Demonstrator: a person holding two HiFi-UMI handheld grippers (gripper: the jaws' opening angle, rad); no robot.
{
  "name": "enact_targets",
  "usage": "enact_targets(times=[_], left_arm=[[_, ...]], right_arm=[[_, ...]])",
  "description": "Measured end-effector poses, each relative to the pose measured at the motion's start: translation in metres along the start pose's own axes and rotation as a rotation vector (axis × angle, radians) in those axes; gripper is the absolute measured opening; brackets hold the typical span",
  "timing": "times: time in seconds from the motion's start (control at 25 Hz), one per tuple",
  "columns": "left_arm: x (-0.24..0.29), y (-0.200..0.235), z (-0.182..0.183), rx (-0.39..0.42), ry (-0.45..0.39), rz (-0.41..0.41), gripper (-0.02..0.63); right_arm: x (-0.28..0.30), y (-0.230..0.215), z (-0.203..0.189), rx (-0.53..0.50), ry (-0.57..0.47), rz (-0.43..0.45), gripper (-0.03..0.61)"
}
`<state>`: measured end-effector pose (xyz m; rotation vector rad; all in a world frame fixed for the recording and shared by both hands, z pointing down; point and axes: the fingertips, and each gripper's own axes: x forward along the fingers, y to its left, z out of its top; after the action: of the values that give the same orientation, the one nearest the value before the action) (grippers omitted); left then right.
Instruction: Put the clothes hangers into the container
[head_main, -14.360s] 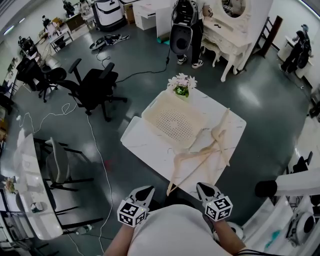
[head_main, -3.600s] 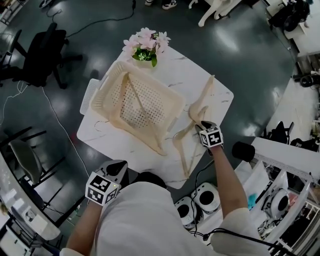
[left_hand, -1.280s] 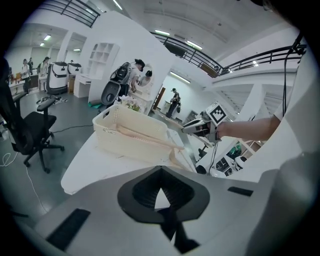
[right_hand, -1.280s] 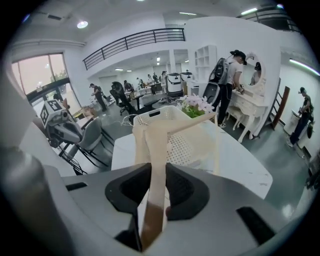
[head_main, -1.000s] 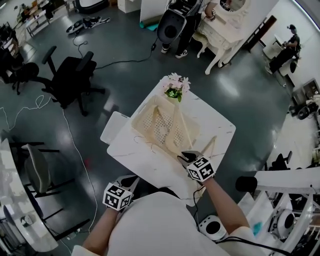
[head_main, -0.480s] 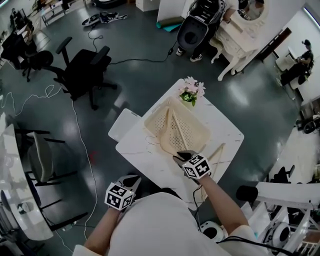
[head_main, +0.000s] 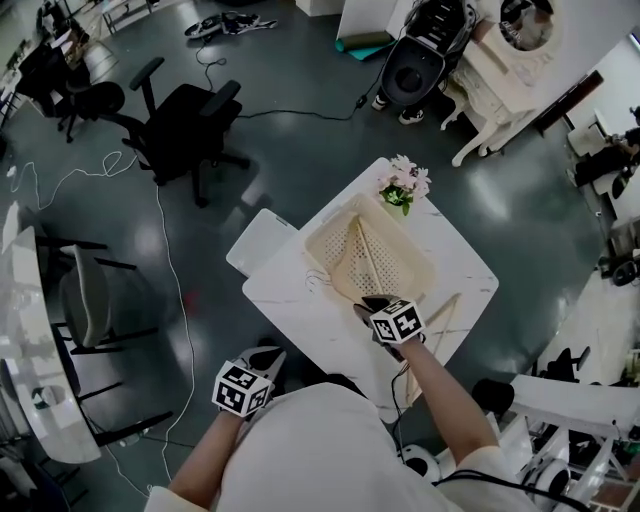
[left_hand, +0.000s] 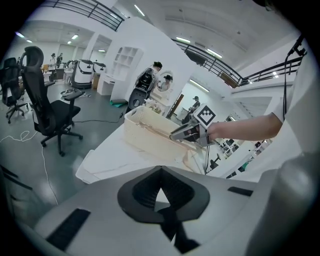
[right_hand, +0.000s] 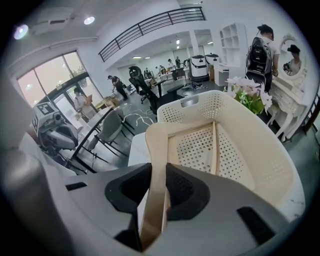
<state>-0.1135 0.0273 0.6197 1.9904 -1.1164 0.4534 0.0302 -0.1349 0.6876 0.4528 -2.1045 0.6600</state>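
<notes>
A cream perforated basket (head_main: 325, 232) stands on the white table (head_main: 300, 300); the right gripper view shows its wall (right_hand: 272, 160). My right gripper (head_main: 368, 303) is at the basket's near rim, shut on a cream clothes hanger (right_hand: 156, 145) that reaches over the rim into the basket. Another hanger (right_hand: 214, 147) lies inside on the basket's floor. One more hanger (head_main: 445, 312) rests on the table to the right of my right gripper. My left gripper (head_main: 265, 357) hangs low by my body, off the table, shut (left_hand: 160, 170) and holding nothing.
Pink flowers (head_main: 405, 185) stand at the table's far corner behind the basket. A flat white lid (head_main: 260, 245) juts out at the table's left. Black office chairs (head_main: 190, 120) and cables lie on the dark floor to the left. White furniture (head_main: 500, 70) stands far right.
The right gripper keeps its hold on the hanger at the basket's near rim while the head view shifts. The left gripper stays low by the body.
</notes>
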Motion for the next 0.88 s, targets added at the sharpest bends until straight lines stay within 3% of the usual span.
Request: enact_targets(times=[0.28, 0.4, 0.68, 0.88], left_arm=[[-0.002, 0.001, -0.003, -0.010, 0.001, 0.002, 0.008], [-0.003, 0.000, -0.003, -0.006, 0.000, -0.003, 0.008], [-0.002, -0.005, 0.000, 0.018, -0.002, -0.020, 0.008], [0.001, -0.010, 0.001, 0.046, 0.000, -0.048, 0.008]], right_arm=[[0.001, -0.003, 0.009, -0.020, -0.031, -0.048, 0.104], [-0.004, 0.000, 0.015, -0.018, -0.057, -0.047, 0.152], [-0.026, 0.005, 0.017, -0.054, -0.103, -0.065, 0.152], [-0.049, 0.008, 0.007, -0.012, -0.143, -0.080, 0.150]])
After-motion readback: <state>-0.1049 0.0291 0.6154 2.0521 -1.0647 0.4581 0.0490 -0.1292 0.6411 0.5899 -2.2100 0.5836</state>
